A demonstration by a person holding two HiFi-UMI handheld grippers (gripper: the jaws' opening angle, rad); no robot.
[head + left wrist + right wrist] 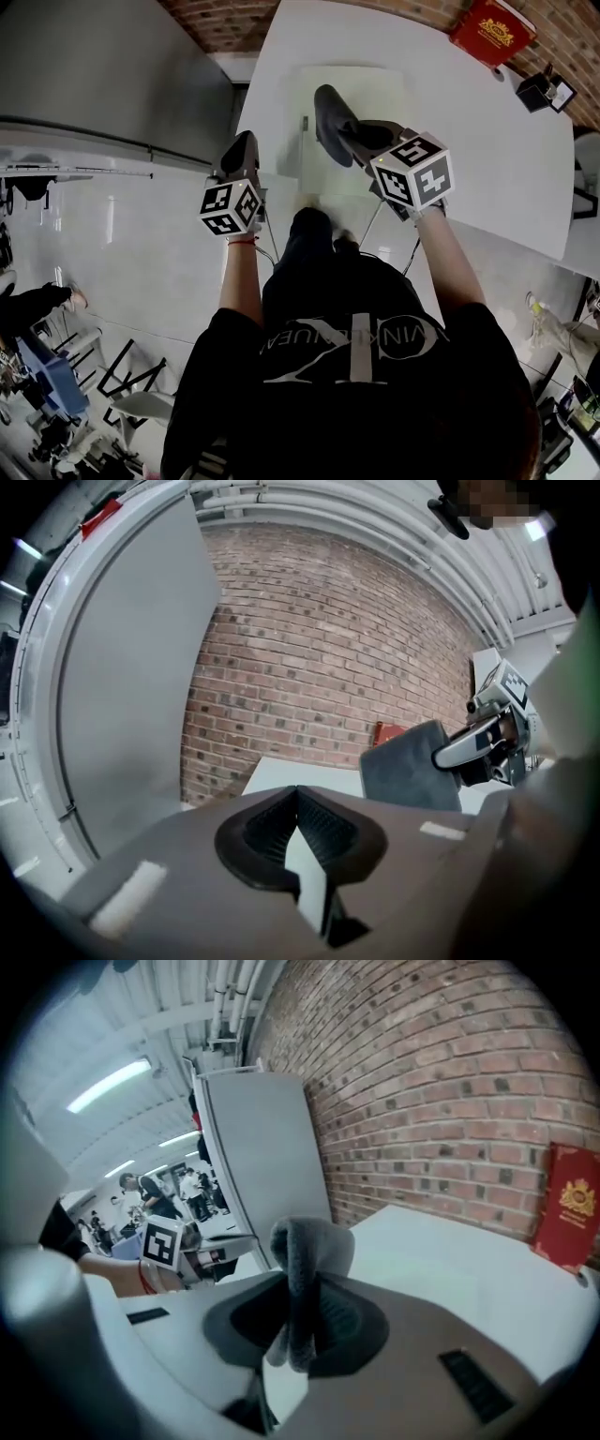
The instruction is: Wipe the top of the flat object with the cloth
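Observation:
A flat pale slab (370, 94) lies on the white table (487, 169), near its front left. A dark grey cloth (330, 112) hangs in the air over the slab's left part, with my right gripper (349, 136) shut on it. In the right gripper view the cloth (309, 1241) stands folded up between the jaws of the right gripper (305, 1283). My left gripper (242, 142) is at the table's left edge, beside the slab, shut and holding nothing. In the left gripper view its pads meet at the left gripper (298, 794), and the cloth (412, 766) shows to the right.
A red box (490, 31) stands at the table's far edge against the brick wall, with a small black box (544, 89) to its right. A tall grey cabinet (103, 66) stands left of the table. People stand far off in the right gripper view.

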